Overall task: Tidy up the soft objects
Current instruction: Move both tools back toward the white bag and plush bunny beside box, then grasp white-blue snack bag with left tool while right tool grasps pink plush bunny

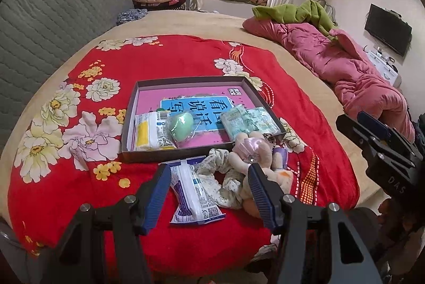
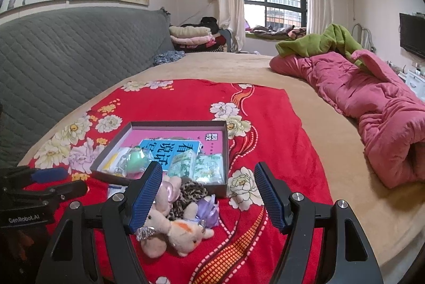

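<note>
Left wrist view: a shallow box [image 1: 191,151] sits on the red floral blanket [image 1: 172,58] on the bed, already holding a yellow-and-white packet [image 1: 148,133], a bagged green sponge [image 1: 182,128] and two green tissue packs [image 1: 247,121]. Outside it, near its front wall, lie a white-and-purple packet [image 1: 191,193], a floral scrunchie [image 1: 220,177] and a plush toy [image 1: 257,159]. The sorting looks partly done; the packet seems the likely next pick, which would call for lowering and closing on it. The left hand-held gripper [image 1: 209,188] is spread wide and empty, its fingers straddling the packet and scrunchie without clearly touching either. The right hand-held gripper [image 1: 372,135] shows at the right edge; its spread cannot be told here.

Right wrist view: the right hand-held gripper is wide open and holds nothing. The plush toy lies below its left finger [image 2: 146,199], beside a leopard scrunchie [image 2: 190,193] and a purple bow [image 2: 208,212], just in front of the box.
</note>
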The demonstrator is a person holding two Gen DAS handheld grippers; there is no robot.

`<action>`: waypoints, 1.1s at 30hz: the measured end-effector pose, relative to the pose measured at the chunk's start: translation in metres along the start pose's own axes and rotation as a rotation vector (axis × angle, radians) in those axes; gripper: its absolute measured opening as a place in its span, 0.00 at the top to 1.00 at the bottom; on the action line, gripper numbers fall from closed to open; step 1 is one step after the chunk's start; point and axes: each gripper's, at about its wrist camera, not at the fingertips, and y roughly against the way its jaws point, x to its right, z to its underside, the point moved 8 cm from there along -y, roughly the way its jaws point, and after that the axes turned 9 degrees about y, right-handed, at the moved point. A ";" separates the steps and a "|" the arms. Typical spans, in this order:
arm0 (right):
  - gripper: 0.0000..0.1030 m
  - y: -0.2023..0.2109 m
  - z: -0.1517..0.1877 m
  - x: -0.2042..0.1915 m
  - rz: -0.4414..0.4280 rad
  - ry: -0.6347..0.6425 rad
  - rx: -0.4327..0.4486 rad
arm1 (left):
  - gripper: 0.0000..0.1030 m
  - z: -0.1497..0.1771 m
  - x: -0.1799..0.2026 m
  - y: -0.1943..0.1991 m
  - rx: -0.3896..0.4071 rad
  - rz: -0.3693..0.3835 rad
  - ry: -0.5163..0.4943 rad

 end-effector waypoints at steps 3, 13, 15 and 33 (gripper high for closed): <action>0.29 0.005 0.004 0.001 0.001 -0.001 -0.003 | 0.42 0.003 0.003 0.002 -0.001 0.000 -0.016; 0.29 0.010 0.019 -0.009 -0.036 0.001 -0.027 | 0.42 0.019 -0.003 0.000 -0.038 -0.010 -0.020; 0.29 0.009 0.022 -0.014 -0.050 0.005 -0.035 | 0.42 0.021 -0.006 0.000 -0.044 -0.012 -0.016; 0.29 -0.012 0.046 -0.061 -0.158 0.078 -0.090 | 0.42 0.046 -0.024 -0.030 -0.135 -0.027 0.022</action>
